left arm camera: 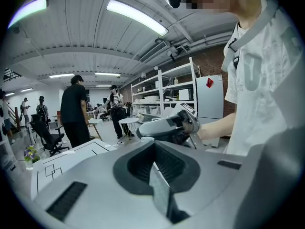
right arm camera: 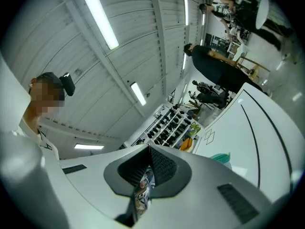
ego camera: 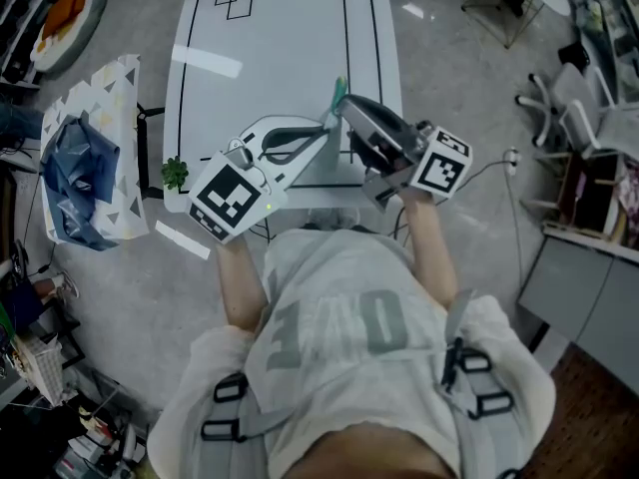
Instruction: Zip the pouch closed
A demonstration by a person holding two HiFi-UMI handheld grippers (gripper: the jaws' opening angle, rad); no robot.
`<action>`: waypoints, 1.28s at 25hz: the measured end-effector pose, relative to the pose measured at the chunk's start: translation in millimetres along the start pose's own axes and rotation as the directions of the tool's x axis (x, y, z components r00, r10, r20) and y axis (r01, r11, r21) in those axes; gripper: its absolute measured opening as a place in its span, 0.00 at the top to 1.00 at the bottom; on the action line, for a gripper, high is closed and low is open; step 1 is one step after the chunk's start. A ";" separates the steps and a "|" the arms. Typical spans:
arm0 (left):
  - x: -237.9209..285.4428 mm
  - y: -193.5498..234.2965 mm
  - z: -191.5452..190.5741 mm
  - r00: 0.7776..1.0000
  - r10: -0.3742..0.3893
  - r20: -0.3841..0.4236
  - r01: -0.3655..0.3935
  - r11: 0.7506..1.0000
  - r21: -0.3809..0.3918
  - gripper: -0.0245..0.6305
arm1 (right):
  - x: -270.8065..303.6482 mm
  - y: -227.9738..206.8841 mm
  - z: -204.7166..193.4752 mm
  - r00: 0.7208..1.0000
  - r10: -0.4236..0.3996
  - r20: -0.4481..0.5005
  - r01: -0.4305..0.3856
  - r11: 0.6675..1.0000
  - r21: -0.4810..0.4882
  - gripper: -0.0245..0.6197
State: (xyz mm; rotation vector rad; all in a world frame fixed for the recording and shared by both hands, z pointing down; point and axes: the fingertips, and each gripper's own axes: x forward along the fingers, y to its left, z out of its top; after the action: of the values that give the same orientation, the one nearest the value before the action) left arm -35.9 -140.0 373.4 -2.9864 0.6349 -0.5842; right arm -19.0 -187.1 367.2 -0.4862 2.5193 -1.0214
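Writing: big pale letters run across the person's shirt (ego camera: 339, 327), too washed out to read cleanly. The marker cubes (ego camera: 232, 200) carry black-and-white square patterns only, no words.
Table markings: the white table (ego camera: 290, 28) has black border lines and two overlapping outlined squares at its far end.
Left gripper (left arm camera: 153, 165): clenched tight, pads together. A thin pale grey edge sits in the seam, and I can't tell whether it is fabric. It points across at the other gripper.
Right gripper (right arm camera: 148, 168): clamped down, with colourful patterned fabric squeezed between its pads.
Pouch (right arm camera: 142, 191): that patterned fabric in the right jaws. It is held up above the table's near edge, where the two gripper tips meet.
Teal piece (ego camera: 337, 94): pokes up right at the tips. Whether it belongs to the pouch is unclear.
Table's left edge: a small potted plant (ego camera: 175, 173).
Floor, left: a blue cloth (ego camera: 80, 163) heaped on a triangle-patterned cover.
Background: people (left arm camera: 74, 109) standing near the table's far end, white shelving (left arm camera: 164, 92) behind them, and a wall rack (right arm camera: 167, 123) of dark items in the right gripper view.
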 end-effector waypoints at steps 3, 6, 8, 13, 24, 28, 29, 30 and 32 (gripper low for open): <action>-3.7 1.2 -3.4 1.000 0.003 -0.008 -0.003 1.000 -0.010 0.95 | -3.8 -8.6 4.7 0.998 -0.058 0.007 0.058 0.998 -0.039 0.95; -11.1 6.0 -8.5 1.000 0.020 -0.014 -0.021 0.999 -0.024 0.95 | -10.1 -15.9 10.5 0.994 -0.107 0.017 0.108 0.991 -0.074 0.95; -16.0 9.1 -12.3 0.999 0.031 -0.019 -0.031 0.999 -0.033 0.95 | -11.5 -19.1 11.7 0.991 -0.135 0.017 0.136 0.985 -0.102 0.95; -28.0 13.3 -22.3 0.997 0.060 -0.041 -0.062 0.997 -0.048 0.95 | -25.0 -31.9 17.9 0.974 -0.222 0.048 0.226 0.964 -0.138 0.95; -65.0 31.9 -49.9 0.986 0.142 -0.085 -0.152 0.981 -0.122 0.95 | -48.6 -49.8 27.3 0.940 -0.334 0.073 0.342 0.921 -0.187 0.95; -68.9 32.5 -57.2 0.985 0.148 -0.094 -0.160 0.977 -0.141 0.95 | -53.2 -51.2 25.5 0.932 -0.355 0.071 0.362 0.909 -0.207 0.95; -68.2 32.5 -58.2 0.984 0.150 -0.098 -0.163 0.977 -0.140 0.95 | -53.2 -51.3 24.7 0.930 -0.361 0.069 0.367 0.905 -0.215 0.95; -67.5 32.6 -58.8 0.983 0.151 -0.101 -0.165 0.976 -0.140 0.95 | -53.6 -51.1 24.5 0.928 -0.366 0.068 0.372 0.902 -0.219 0.95; -67.4 32.8 -59.3 0.983 0.151 -0.102 -0.165 0.976 -0.142 0.95 | -54.2 -49.8 24.9 0.928 -0.367 0.070 0.373 0.902 -0.219 0.95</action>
State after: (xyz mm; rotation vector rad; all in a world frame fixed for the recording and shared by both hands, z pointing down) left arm -127.4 -140.5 401.0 -3.0196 0.9544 -0.6932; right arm 48.2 -211.1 397.8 -1.0745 2.5900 -0.8377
